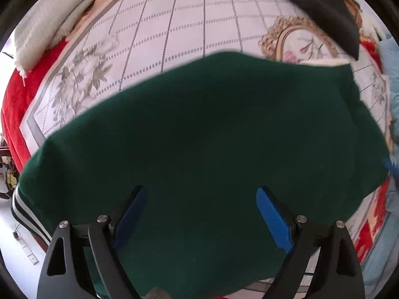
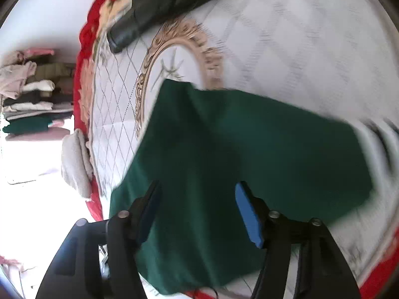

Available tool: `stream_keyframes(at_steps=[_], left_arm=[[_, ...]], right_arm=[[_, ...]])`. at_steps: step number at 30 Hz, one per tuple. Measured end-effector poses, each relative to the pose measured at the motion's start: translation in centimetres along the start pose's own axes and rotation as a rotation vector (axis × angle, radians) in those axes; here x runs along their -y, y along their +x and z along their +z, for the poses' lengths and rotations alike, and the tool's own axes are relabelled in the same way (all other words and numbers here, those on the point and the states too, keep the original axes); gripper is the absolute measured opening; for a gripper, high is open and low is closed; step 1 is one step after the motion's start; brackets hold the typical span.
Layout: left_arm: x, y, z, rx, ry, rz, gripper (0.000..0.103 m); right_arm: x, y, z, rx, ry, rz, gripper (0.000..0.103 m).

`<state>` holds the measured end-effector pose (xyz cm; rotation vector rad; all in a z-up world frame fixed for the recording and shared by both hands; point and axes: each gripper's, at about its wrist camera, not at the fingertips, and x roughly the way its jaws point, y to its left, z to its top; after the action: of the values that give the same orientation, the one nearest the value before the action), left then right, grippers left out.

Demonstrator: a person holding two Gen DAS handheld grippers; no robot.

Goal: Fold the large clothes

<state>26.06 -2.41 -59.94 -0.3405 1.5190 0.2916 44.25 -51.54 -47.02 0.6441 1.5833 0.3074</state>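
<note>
A dark green garment (image 1: 199, 137) lies spread over the patterned white bed cover (image 1: 174, 25); its striped white hem (image 1: 22, 211) hangs at the lower left. My left gripper (image 1: 202, 191) hovers above the cloth, pointing down, open, with nothing between its blue pads. In the right wrist view the same green garment (image 2: 237, 149) lies folded on the bed, blurred by motion. My right gripper (image 2: 197, 186) stands over its near part, open, its blue pads apart and empty.
A black garment (image 1: 324, 7) lies at the bed's far right corner, seen also as black cloth (image 2: 162, 2). A folded grey-white cloth (image 1: 49, 17) rests on the red blanket edge (image 1: 15, 104). A stack of folded clothes (image 2: 30, 107) stands beyond the bed.
</note>
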Motion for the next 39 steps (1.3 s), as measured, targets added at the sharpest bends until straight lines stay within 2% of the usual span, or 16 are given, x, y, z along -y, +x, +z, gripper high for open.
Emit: stream_keyframes(at_steps=[2, 5, 7, 12, 15, 17, 21, 23, 27, 28, 32, 33, 34, 35, 36, 39], left_arm=[[0.4, 0.8, 0.2, -0.003, 0.008, 0.012, 0.089], [1.2, 2.0, 0.8, 0.001, 0.038, 0.037, 0.089], [1.5, 2.8, 1.2, 0.003, 0.062, 0.056, 0.091], [1.0, 3.7, 1.8, -0.005, 0.065, 0.039, 0.100], [0.3, 4.0, 2.2, 0.003, 0.048, 0.031, 0.101], [0.0, 4.1, 2.4, -0.007, 0.046, 0.029, 0.103], [-0.2, 4.2, 2.4, -0.015, 0.048, 0.027, 0.103], [-0.2, 4.2, 2.4, -0.016, 0.046, 0.023, 0.103], [-0.1, 4.3, 2.5, -0.015, 0.045, 0.021, 0.103], [-0.1, 4.3, 2.5, -0.013, 0.045, 0.020, 0.103], [-0.9, 4.7, 2.4, -0.010, 0.042, 0.015, 0.103], [-0.9, 4.8, 2.4, -0.009, 0.042, 0.017, 0.103], [-0.9, 4.9, 2.5, -0.007, 0.044, 0.021, 0.103], [-0.8, 4.8, 2.2, -0.001, 0.045, 0.025, 0.103], [-0.8, 4.8, 2.4, 0.003, 0.045, 0.024, 0.103], [-0.4, 5.0, 2.7, -0.002, 0.061, 0.043, 0.103]], right_arm=[[4.2, -2.4, -3.3, 0.039, 0.071, 0.012, 0.072], [9.7, -0.5, -6.6, 0.047, 0.151, 0.037, 0.073], [12.3, 3.2, -7.0, 0.056, 0.141, 0.104, 0.073], [14.8, 10.1, -4.8, 0.054, 0.146, 0.326, 0.085], [15.1, 11.8, -3.3, 0.060, 0.147, 0.452, 0.084], [14.9, 11.8, -3.2, 0.060, 0.129, 0.438, 0.078], [17.8, 9.0, -4.6, 0.111, 0.243, 0.420, 0.078], [19.6, 7.3, -5.8, 0.147, 0.244, 0.311, 0.079], [20.9, 6.9, -5.3, 0.195, 0.195, 0.415, 0.088], [20.4, 7.5, -4.4, 0.192, 0.169, 0.457, 0.088], [16.8, 10.3, -0.3, 0.133, 0.032, 0.496, 0.094], [16.4, 10.3, 0.1, 0.118, 0.010, 0.497, 0.091], [15.6, 10.6, 0.7, 0.122, 0.011, 0.492, 0.082], [15.0, 10.8, 1.2, 0.137, 0.020, 0.473, 0.043], [14.8, 10.9, 1.3, 0.153, 0.040, 0.443, 0.030], [14.3, 9.7, 0.5, 0.232, 0.146, 0.427, 0.023]])
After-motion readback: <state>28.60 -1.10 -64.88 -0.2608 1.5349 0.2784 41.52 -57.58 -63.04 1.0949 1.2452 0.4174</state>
